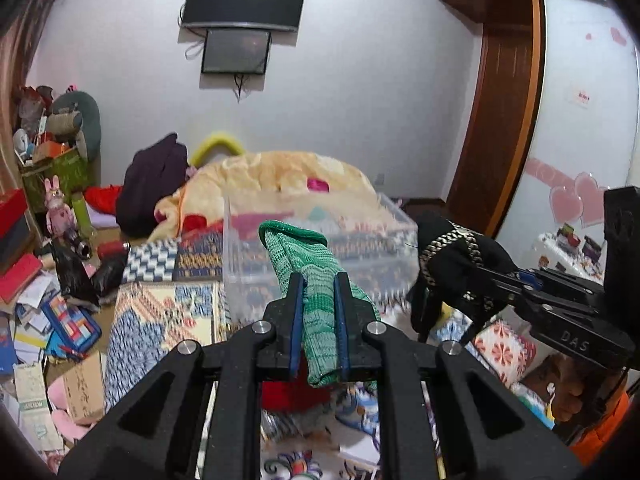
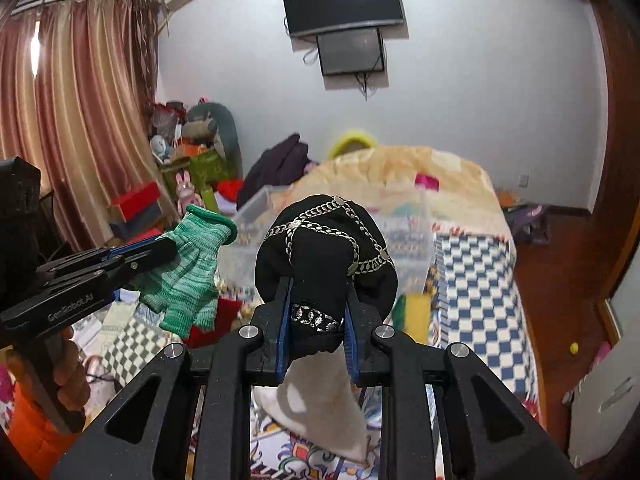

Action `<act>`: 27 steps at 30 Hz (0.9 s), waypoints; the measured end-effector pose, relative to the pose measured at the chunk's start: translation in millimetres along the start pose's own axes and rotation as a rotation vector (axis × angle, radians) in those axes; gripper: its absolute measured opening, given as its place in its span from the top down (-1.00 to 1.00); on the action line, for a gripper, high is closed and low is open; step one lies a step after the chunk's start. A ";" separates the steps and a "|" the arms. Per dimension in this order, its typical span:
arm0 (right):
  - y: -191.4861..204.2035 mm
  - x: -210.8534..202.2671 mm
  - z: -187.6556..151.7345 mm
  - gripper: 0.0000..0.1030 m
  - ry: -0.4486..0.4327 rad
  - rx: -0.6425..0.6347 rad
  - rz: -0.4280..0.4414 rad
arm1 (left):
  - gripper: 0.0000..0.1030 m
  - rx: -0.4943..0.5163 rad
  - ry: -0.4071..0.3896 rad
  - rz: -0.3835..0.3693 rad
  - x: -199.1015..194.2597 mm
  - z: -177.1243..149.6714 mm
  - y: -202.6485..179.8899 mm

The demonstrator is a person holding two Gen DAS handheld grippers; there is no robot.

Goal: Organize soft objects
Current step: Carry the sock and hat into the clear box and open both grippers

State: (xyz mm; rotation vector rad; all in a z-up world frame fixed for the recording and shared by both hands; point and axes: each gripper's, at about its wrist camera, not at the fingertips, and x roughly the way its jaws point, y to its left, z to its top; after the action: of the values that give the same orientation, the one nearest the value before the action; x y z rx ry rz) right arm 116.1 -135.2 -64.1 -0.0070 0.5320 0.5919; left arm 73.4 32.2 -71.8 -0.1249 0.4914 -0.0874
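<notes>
The left gripper (image 1: 318, 280) pinched the glove (image 1: 316, 280); the right gripper (image 2: 318, 284) clamped the hat (image 2: 326, 248); either could slip short of the bin (image 1: 320, 256) at 12 o'clock.

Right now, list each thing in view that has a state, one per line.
left gripper: shut on the green glove
green glove: held up, fingers hanging down
right gripper: shut on the black hat
black hat: held up, chain trim showing
clear bin: open, no lid
wall TV: off
</notes>
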 end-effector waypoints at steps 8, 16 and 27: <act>-3.5 0.3 27.9 0.61 -0.084 0.000 0.002 | 0.73 -0.037 -0.069 0.021 9.4 34.0 11.6; -5.7 22.7 45.0 0.61 -0.113 -0.001 -0.021 | 0.73 -0.041 -0.060 0.068 41.0 56.8 21.1; -10.4 72.2 48.2 0.61 -0.037 -0.002 -0.051 | 0.73 0.000 0.042 0.126 102.1 60.3 25.1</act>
State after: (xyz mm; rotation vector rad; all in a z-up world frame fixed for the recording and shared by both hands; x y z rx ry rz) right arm 195.1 -98.1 -58.4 -0.0119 0.4942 0.5415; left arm 193.1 51.3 -70.1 -0.0917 0.5400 0.0330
